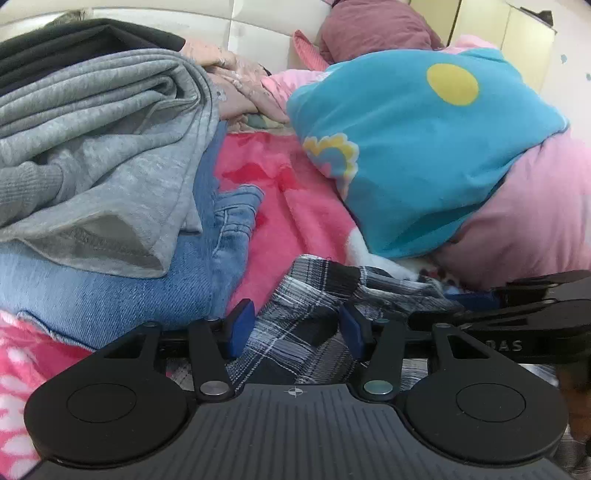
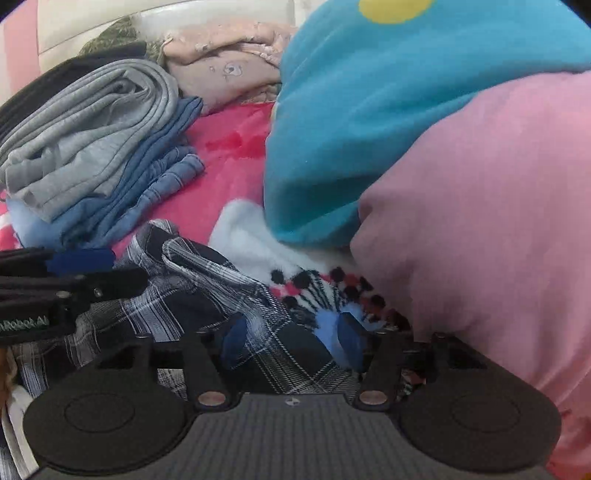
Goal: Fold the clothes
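Plaid shirt (image 1: 306,317) lies crumpled on the bed's pink blanket (image 1: 295,206), near both grippers; left gripper (image 1: 295,328) and right gripper (image 2: 291,341) fingers spread apart over it. I judge grasping is in hand; folded stack (image 1: 96,184) sits far left

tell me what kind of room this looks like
Probably a bedroom, on a bed: a pink fleece blanket covers the surface, a padded cream headboard stands behind, and a pile of folded clothes sits beside a blue and pink duvet.

Black tongs (image 1: 293,326), blue pads (image 1: 242,325), ribbed grey base, silver pivot screws (white lettering alongside)
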The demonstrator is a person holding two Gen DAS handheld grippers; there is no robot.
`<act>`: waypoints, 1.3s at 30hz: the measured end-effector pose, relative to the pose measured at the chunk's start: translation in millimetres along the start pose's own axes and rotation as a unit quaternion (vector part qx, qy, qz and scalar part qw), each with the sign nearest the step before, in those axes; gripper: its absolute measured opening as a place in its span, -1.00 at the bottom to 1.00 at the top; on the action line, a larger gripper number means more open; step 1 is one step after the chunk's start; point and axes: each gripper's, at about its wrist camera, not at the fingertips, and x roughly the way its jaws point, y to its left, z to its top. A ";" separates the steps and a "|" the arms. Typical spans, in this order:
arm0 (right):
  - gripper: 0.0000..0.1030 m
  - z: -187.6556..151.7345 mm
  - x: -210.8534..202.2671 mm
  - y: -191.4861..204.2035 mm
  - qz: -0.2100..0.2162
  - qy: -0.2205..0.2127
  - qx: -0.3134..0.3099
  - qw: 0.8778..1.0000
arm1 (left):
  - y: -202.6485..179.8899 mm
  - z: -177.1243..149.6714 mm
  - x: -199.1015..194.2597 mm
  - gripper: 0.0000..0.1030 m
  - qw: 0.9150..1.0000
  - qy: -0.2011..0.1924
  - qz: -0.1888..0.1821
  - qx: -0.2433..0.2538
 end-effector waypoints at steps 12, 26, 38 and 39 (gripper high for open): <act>-0.87 0.4 21.5 21.1 -0.042 -0.046 -0.017 0.998 | -5.2 -0.1 5.5 0.03 1.000 -0.012 0.023 0.016; 0.18 -63.8 -218.6 -68.2 -0.131 -0.120 0.197 0.964 | -44.2 -7.3 -53.2 0.04 0.992 -0.069 -0.075 0.077; -0.46 -162.2 -135.2 -125.7 -0.164 0.038 0.330 0.929 | -116.3 -71.6 -35.0 0.05 0.959 0.053 -0.176 0.218; -0.46 -158.6 -128.0 -129.7 -0.175 0.024 0.324 0.929 | -116.1 -72.9 -36.4 0.05 0.959 0.054 -0.177 0.217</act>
